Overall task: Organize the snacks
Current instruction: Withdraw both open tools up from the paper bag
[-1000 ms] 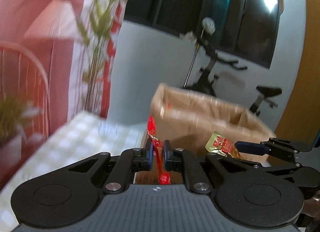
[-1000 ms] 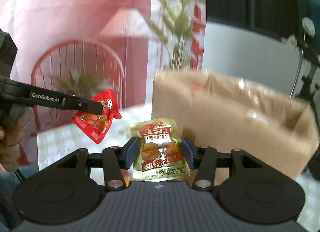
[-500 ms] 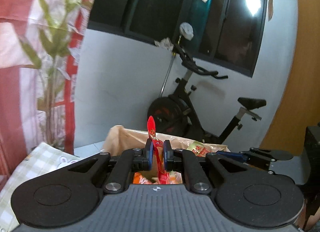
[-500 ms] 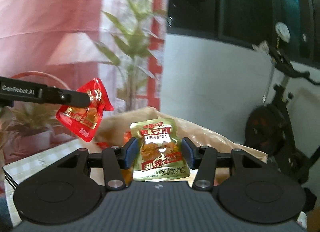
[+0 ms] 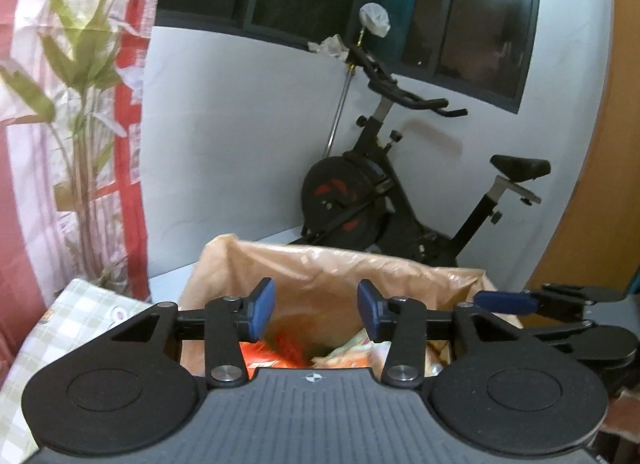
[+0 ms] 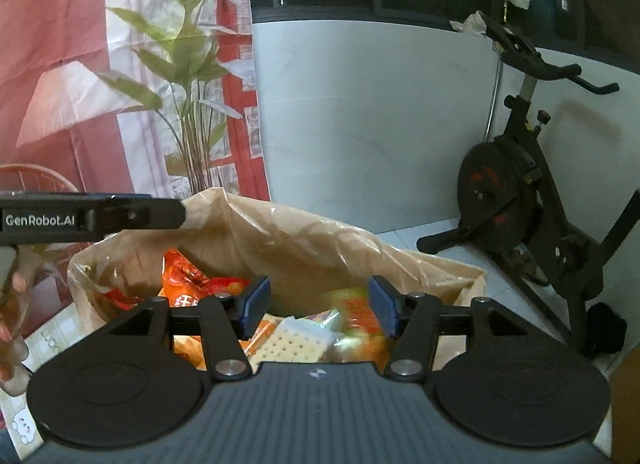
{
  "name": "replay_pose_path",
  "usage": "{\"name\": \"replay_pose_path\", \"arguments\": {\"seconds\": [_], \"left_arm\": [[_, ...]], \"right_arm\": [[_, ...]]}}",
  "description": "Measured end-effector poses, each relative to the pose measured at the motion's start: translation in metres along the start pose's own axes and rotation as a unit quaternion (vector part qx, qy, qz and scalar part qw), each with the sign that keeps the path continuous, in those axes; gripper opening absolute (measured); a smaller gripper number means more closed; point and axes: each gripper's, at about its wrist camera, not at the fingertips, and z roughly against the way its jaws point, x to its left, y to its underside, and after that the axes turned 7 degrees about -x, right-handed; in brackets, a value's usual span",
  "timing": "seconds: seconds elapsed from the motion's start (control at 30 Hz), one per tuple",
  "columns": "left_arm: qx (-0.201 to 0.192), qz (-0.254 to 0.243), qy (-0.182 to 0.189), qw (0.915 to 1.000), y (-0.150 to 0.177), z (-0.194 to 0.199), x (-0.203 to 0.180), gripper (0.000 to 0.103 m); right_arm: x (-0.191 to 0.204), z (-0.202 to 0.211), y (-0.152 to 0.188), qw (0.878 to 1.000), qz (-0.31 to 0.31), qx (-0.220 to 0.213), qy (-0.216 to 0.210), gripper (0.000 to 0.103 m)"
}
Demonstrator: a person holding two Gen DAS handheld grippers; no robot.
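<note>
A box lined with a tan plastic bag (image 5: 320, 268) (image 6: 304, 240) holds several snack packets. My left gripper (image 5: 312, 314) is open and empty above the bag's mouth; a blurred red packet (image 5: 280, 348) lies below it. My right gripper (image 6: 318, 306) is open and empty over the bag; a blurred gold-and-red packet (image 6: 356, 328) lies below it beside a cracker pack (image 6: 296, 340) and orange packets (image 6: 188, 280). The left gripper's finger (image 6: 120, 220) shows at the left of the right wrist view; the right gripper's fingertip (image 5: 504, 302) shows at the right of the left wrist view.
A checkered tablecloth (image 5: 72, 320) lies left of the box. An exercise bike (image 5: 392, 192) (image 6: 528, 184) stands behind against a white wall. A printed curtain with a plant pattern (image 6: 176, 76) hangs at left.
Both grippers moved over the bag and opened. The red packet left the left gripper and the gold packet left the right gripper; both now lie in the bag.
</note>
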Motion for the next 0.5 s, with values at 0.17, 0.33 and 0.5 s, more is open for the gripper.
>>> {"name": "replay_pose_path", "arguments": {"seconds": [0.17, 0.33, 0.5], "left_arm": [[0.004, -0.021, -0.01, 0.9997, 0.002, 0.032, 0.019, 0.048], [0.01, -0.023, -0.025, 0.9994, 0.01, 0.075, 0.049, 0.048], [0.022, -0.029, -0.046, 0.9983, 0.027, 0.115, 0.078, 0.048]], "right_arm": [[0.016, 0.018, 0.004, 1.0, 0.0, -0.011, -0.019, 0.058], [0.051, 0.036, 0.009, 0.998, 0.002, -0.032, -0.05, 0.058], [0.098, 0.046, 0.021, 0.995, 0.016, -0.05, -0.089, 0.058]]}}
